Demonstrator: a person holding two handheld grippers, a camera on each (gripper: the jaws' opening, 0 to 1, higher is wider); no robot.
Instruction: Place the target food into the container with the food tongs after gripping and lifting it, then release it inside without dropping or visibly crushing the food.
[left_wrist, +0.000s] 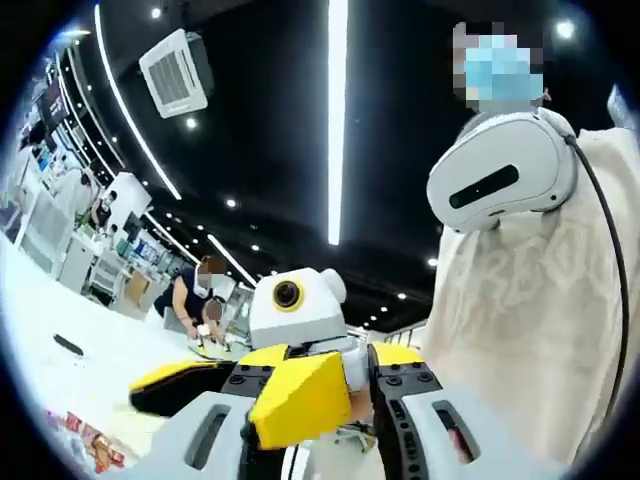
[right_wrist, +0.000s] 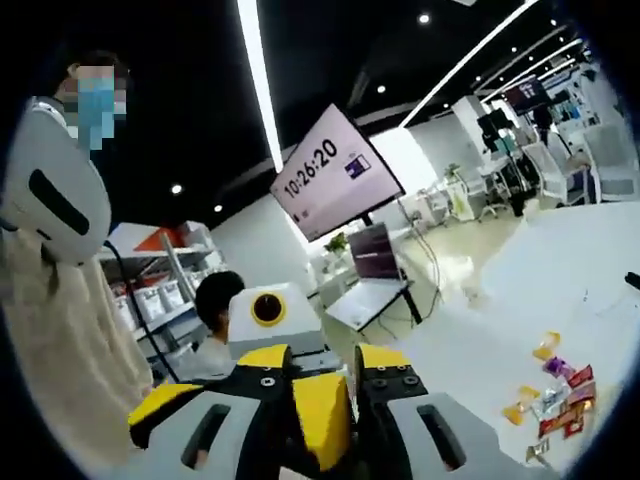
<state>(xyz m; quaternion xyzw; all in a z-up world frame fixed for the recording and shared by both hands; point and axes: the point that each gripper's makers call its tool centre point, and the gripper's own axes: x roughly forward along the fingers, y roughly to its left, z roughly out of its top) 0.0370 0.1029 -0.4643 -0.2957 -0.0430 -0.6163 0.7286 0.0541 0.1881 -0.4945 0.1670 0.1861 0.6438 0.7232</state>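
Both yellow-and-grey tools point up at the ceiling: left tool pressed together, right tool seemingly too; colourful snack packets lower right on the white bench.

Textured cream cloth garment, glossy white plastic headset

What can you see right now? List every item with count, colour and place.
Wall screen: one, pale pink, reading 10:26:20, upper centre of right gripper view.
Snack packets: several, mixed colours, on the white table.
More packets: a few, red, lower left of left gripper view.
Ceiling vent: one, white.
Headset: one, white, on the person's chest.
Left tongs: yellow-black, raised toward the ceiling.
Right tongs: same, off the table.
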